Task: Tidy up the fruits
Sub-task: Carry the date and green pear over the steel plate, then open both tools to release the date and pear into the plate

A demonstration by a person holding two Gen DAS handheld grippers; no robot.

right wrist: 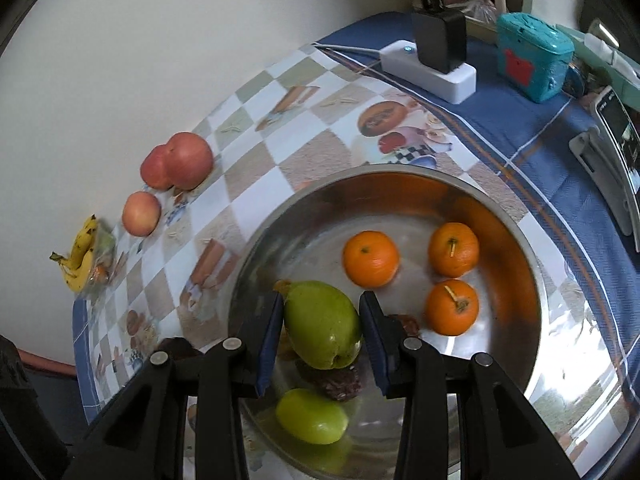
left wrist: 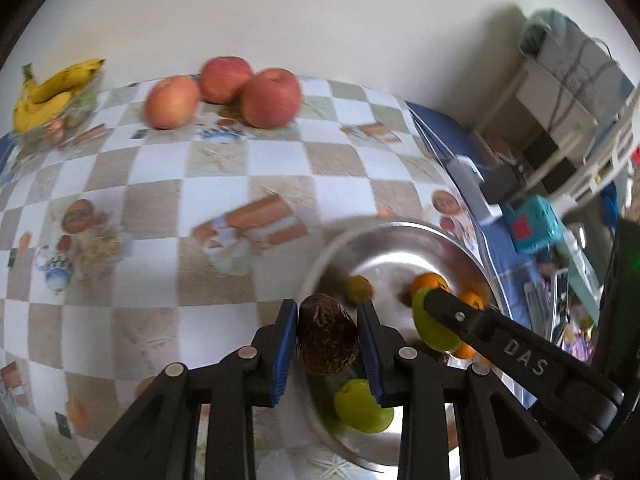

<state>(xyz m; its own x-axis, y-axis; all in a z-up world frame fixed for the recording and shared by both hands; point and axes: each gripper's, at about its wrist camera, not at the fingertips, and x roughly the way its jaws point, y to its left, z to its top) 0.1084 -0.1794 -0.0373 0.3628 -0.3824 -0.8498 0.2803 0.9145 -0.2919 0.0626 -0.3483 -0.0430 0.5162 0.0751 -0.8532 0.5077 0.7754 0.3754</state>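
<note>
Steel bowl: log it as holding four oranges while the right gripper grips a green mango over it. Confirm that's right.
Not quite: the steel bowl holds three oranges, not four, as the right wrist view shows. The rest stands: the right gripper grips a green mango over it.

A plain off-white wall (right wrist: 120, 40) runs along the far edge of the tabletop (left wrist: 280, 168), which is covered in a checkered beige-and-white cloth printed with food pictures. On the right, the covering turns to blue fabric (right wrist: 540, 120) with stripes. Farther right stand a white chair frame (left wrist: 576, 152) and stacked boxes (left wrist: 572, 80). The light is soft and even.
</note>
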